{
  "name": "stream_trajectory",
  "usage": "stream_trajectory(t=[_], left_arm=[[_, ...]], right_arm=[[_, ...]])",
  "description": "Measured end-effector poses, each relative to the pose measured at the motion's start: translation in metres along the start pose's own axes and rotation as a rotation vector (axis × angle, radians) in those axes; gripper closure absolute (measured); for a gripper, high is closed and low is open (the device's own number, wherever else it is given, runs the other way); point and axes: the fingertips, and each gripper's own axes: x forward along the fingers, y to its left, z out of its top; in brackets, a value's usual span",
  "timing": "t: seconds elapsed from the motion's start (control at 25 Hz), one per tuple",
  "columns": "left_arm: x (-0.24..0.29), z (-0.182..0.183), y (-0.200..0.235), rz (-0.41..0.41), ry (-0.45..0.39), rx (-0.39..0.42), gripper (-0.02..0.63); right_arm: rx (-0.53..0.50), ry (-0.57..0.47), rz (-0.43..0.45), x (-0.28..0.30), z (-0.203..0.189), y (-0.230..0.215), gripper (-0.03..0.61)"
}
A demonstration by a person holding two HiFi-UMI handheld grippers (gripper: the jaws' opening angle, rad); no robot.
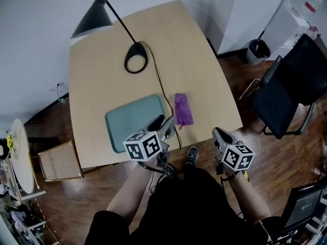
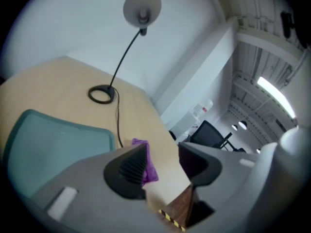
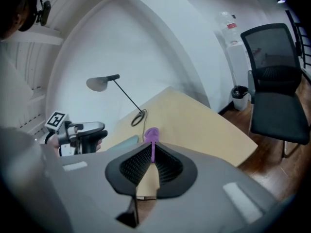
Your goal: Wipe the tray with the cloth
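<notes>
A teal tray (image 1: 134, 121) lies near the front edge of the wooden table (image 1: 194, 70). Just right of it lies a folded purple cloth (image 1: 182, 108). My left gripper (image 1: 166, 124) hovers over the tray's front right corner, a little short of the cloth. In the left gripper view it (image 2: 163, 154) stands open with nothing between the jaws; the cloth (image 2: 146, 165) and the tray (image 2: 53, 147) show beyond. My right gripper (image 1: 219, 134) is off the table's front right edge, above the floor. Seen in the right gripper view, it (image 3: 153, 150) is shut and empty, and the cloth (image 3: 151, 134) lies far ahead.
A black desk lamp (image 1: 94, 14) stands at the back, its ring base (image 1: 136, 59) and cable (image 1: 162, 93) running between tray and cloth. A black chair (image 1: 291, 88) and a bin (image 1: 258, 49) stand to the right. A wooden box (image 1: 60, 161) sits on the floor at the left.
</notes>
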Motion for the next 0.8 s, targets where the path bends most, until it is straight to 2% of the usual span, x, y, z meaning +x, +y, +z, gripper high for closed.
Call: stream_trajectory(t=[0.16, 0.32, 0.6, 0.8], left_arm=[[-0.094, -0.024, 0.025, 0.064, -0.105, 0.037, 0.41], [-0.163, -0.046, 0.049, 0.122, -0.174, 0.067, 0.411], [-0.291, -0.049, 0.015, 0.092, -0.39, 0.224, 0.428], [-0.353, -0.06, -0.014, 0.093, -0.459, 0.366, 0.442]], right_arm=[[-0.073, -0.016, 0.173, 0.011, 0.005, 0.074, 0.555], [-0.153, -0.023, 0.279, 0.006, -0.002, 0.149, 0.555], [-0.274, -0.132, 0.311, -0.07, -0.035, 0.249, 0.555], [-0.44, -0.223, 0.306, -0.116, -0.051, 0.3, 0.555]])
